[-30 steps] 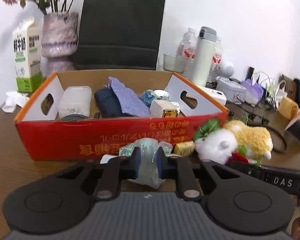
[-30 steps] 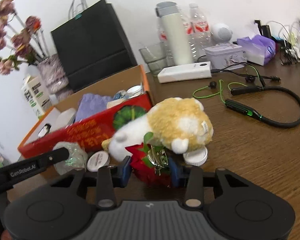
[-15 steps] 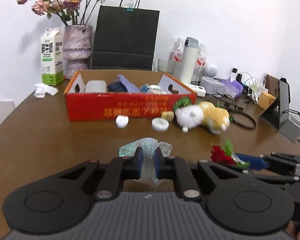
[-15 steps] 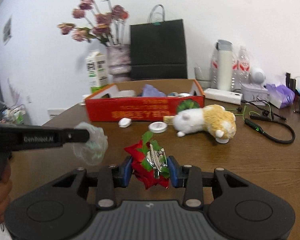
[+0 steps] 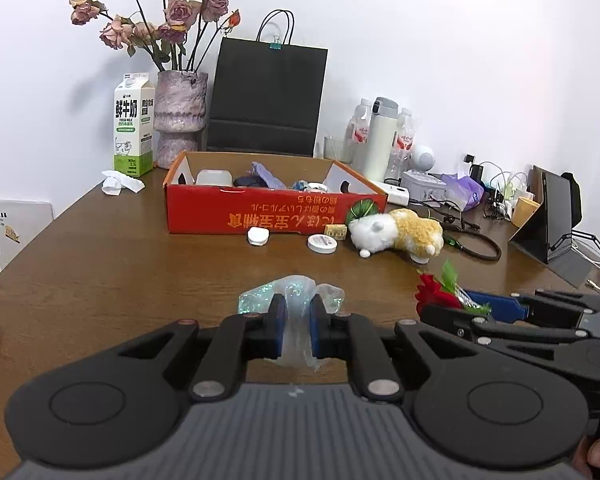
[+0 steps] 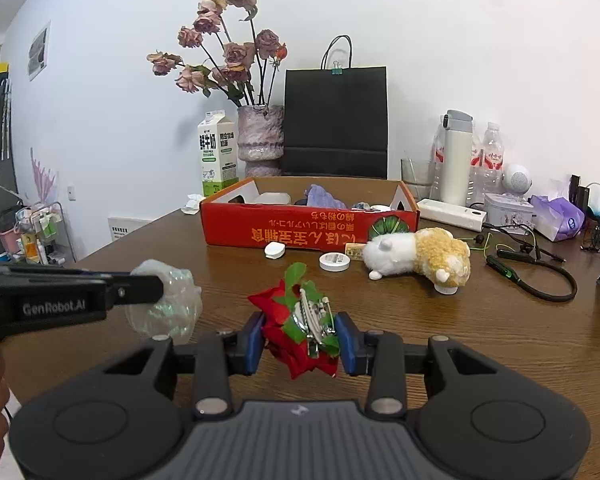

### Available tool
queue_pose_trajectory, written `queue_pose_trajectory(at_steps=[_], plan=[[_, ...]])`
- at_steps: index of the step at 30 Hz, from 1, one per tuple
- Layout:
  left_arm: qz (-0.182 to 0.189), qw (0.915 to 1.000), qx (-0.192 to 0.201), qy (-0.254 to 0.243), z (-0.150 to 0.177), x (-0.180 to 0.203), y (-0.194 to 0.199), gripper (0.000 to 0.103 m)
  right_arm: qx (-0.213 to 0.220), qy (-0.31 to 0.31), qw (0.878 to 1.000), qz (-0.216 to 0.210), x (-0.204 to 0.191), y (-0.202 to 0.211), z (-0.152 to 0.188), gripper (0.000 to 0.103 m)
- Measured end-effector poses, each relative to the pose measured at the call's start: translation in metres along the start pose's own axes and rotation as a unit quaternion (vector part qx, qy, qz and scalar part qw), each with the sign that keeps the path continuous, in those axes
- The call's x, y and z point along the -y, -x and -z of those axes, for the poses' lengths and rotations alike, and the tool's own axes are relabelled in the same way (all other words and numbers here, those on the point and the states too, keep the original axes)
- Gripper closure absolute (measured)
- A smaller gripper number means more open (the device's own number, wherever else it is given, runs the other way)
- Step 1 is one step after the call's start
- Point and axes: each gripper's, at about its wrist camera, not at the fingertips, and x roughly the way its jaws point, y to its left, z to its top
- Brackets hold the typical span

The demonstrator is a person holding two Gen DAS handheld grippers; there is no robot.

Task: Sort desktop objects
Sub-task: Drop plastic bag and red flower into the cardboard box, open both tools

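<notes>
My left gripper (image 5: 296, 326) is shut on a crumpled iridescent plastic bag (image 5: 292, 294), held above the near part of the wooden table; the bag also shows in the right wrist view (image 6: 168, 308). My right gripper (image 6: 302, 342) is shut on a red flower hair clip (image 6: 300, 330) with green leaves, also seen in the left wrist view (image 5: 436, 292). The red cardboard box (image 5: 276, 216) with several items inside stands farther back. A plush hamster (image 5: 400, 234), a white round tin (image 5: 322, 243), a small white case (image 5: 258, 236) and a small yellow pack (image 5: 336, 231) lie in front of it.
Behind the box stand a milk carton (image 5: 133, 124), a vase with dried roses (image 5: 180, 116), a black paper bag (image 5: 266, 100), a white thermos (image 5: 378, 140) and bottles. Cables, a neckband earphone (image 6: 536, 276) and a tablet (image 5: 556, 220) crowd the right side.
Both grippers have pulled back and up from beside the box to the near side of the table, carrying the plastic bag and the flower clip.
</notes>
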Motion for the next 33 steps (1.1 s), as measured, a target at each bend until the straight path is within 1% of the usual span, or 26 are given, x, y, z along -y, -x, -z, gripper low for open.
queue_pose_trajectory(at_steps=[3, 5, 9, 12, 15, 16, 18, 21, 23, 26, 28, 30, 31, 33], plan=[[0.000, 1.0000, -0.001, 0.006, -0.006, -0.005, -0.008, 0.090, -0.003, -0.003, 1.000, 0.002, 0.004, -0.009, -0.004, 0.067], [0.002, 1.0000, 0.003, 0.005, -0.017, -0.009, -0.017, 0.090, -0.001, -0.006, 1.000, 0.003, 0.009, -0.018, -0.012, 0.067], [0.007, 0.9995, 0.032, 0.005, -0.061, -0.029, -0.041, 0.090, 0.004, -0.010, 1.000, -0.012, 0.022, -0.044, -0.042, 0.067], [0.002, 0.9993, 0.037, -0.002, -0.107, -0.050, -0.076, 0.090, 0.015, -0.005, 0.999, -0.033, 0.029, -0.072, -0.077, 0.067], [0.002, 0.9997, 0.021, 0.013, -0.145, -0.071, -0.120, 0.090, 0.021, 0.006, 0.999, -0.047, 0.035, -0.112, -0.113, 0.066], [0.000, 0.9996, 0.021, 0.017, -0.156, -0.077, -0.134, 0.090, 0.016, 0.009, 0.999, -0.046, 0.036, -0.128, -0.124, 0.066], [-0.003, 0.9998, 0.012, 0.014, -0.170, -0.088, -0.164, 0.090, -0.012, 0.003, 0.998, -0.054, 0.039, -0.166, -0.143, 0.066], [-0.012, 0.9993, -0.014, 0.034, -0.178, -0.105, -0.202, 0.090, -0.049, -0.025, 0.995, -0.084, 0.046, -0.218, -0.162, 0.066], [-0.024, 0.9981, -0.033, 0.046, -0.178, -0.115, -0.227, 0.089, -0.073, -0.037, 0.992, -0.095, 0.045, -0.251, -0.172, 0.066], [-0.034, 0.9964, -0.044, 0.064, -0.176, -0.128, -0.248, 0.089, -0.103, -0.038, 0.988, -0.112, 0.032, -0.290, -0.178, 0.066], [-0.033, 0.9950, -0.052, 0.079, -0.174, -0.135, -0.256, 0.089, -0.123, -0.041, 0.983, -0.128, 0.023, -0.313, -0.178, 0.066], [-0.028, 0.9949, -0.057, 0.079, -0.171, -0.138, -0.259, 0.088, -0.143, -0.039, 0.978, -0.147, 0.013, -0.330, -0.175, 0.064], [-0.024, 0.9951, -0.062, 0.073, -0.169, -0.137, -0.260, 0.085, -0.153, -0.043, 0.976, -0.149, 0.009, -0.338, -0.173, 0.062], [-0.017, 0.9959, -0.066, 0.059, -0.164, -0.135, -0.259, 0.077, -0.173, -0.054, 0.971, -0.155, 0.007, -0.349, -0.168, 0.041]])
